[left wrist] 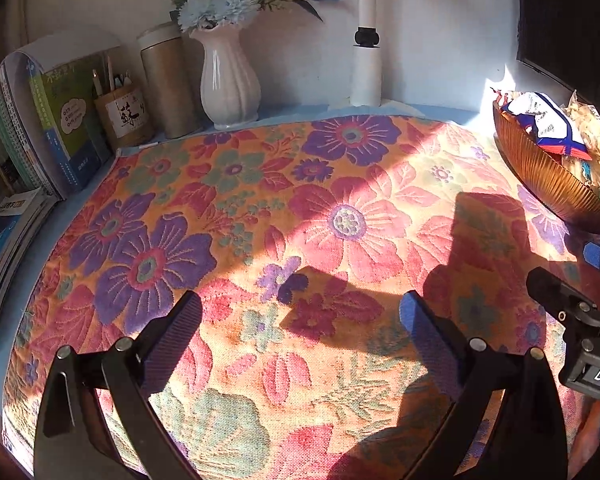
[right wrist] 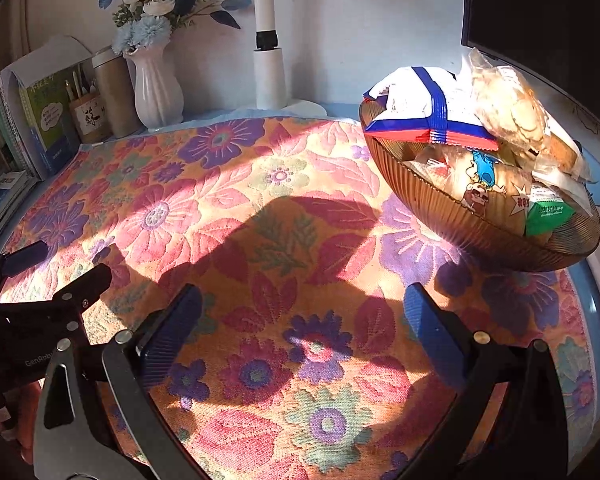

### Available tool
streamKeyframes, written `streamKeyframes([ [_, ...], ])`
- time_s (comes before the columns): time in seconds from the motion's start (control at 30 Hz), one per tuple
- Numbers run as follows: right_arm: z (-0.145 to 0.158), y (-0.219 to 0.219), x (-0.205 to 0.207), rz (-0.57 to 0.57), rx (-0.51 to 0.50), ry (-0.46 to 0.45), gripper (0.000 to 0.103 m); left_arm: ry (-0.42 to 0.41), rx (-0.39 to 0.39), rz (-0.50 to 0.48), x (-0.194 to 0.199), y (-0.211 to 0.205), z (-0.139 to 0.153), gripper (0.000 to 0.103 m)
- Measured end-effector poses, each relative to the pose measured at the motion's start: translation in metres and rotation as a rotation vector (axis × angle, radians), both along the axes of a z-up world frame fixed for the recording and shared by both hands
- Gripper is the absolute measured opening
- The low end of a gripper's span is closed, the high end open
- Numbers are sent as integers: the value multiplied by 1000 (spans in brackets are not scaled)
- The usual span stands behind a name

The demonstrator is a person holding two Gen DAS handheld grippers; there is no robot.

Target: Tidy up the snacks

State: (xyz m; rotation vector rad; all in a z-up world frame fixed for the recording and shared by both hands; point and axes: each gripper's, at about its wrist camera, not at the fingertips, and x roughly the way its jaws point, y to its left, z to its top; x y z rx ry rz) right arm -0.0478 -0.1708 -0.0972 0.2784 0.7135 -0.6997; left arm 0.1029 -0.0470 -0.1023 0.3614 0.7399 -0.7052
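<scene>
A ribbed amber bowl (right wrist: 472,226) at the right of the table holds several snack packets. On top lies a white packet with blue and red edges (right wrist: 420,114), beside a clear bag of pale pastries (right wrist: 508,112) and a cartoon-printed packet (right wrist: 484,188). The same bowl (left wrist: 548,184) shows at the far right in the left wrist view. My right gripper (right wrist: 302,312) is open over the floral cloth, left of and below the bowl, holding nothing. My left gripper (left wrist: 300,318) is open too, over the cloth's middle, with nothing between its fingers.
A floral cloth (left wrist: 260,216) covers the table. Along the back wall stand books (left wrist: 48,136), a pen holder (left wrist: 122,114), a tan canister (left wrist: 168,80), a white vase of blue flowers (left wrist: 228,80) and a white lamp post (left wrist: 366,60). Each gripper sees the other at its side.
</scene>
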Motion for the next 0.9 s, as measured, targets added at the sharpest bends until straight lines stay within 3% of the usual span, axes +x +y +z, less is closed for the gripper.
streamKeyframes([
  [0.33, 2, 2, 3, 12, 2, 15, 100, 21, -23, 6, 4, 4, 0, 98],
  [0.57, 15, 19, 9, 35, -100, 3, 100, 20, -60, 17, 5, 10, 3, 98],
  [0.9, 6, 12, 5, -2, -70, -11, 100, 33, -75, 58, 12, 15, 4, 98],
])
